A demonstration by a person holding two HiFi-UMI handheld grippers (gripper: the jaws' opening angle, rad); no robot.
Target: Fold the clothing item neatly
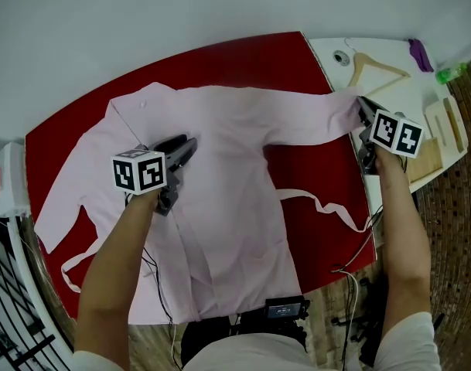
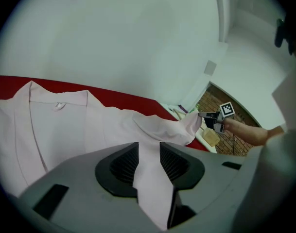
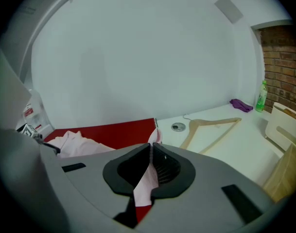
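Observation:
A pale pink garment [image 1: 235, 176] lies spread front-up on the red table [image 1: 243, 56], collar [image 2: 58, 98] at the far side. My left gripper [image 1: 185, 151] is over its chest, shut on a fold of the front cloth, which runs up between the jaws of the left gripper [image 2: 148, 164]. My right gripper [image 1: 362, 113] is at the table's right edge, shut on the end of the right sleeve [image 3: 148, 183], and holds it raised. The sleeve stretches from the shoulder to the right gripper [image 2: 206, 118]. Only a thin strip of cloth shows between the jaws of the right gripper [image 3: 150, 166].
A white side table [image 1: 328, 52] right of the red one holds a wooden hanger [image 1: 378, 68], a purple item [image 1: 419, 52], a green bottle [image 1: 452, 73] and a wooden rack [image 1: 444, 126]. A pink tie strip [image 1: 328, 207] trails across the red table toward its right edge.

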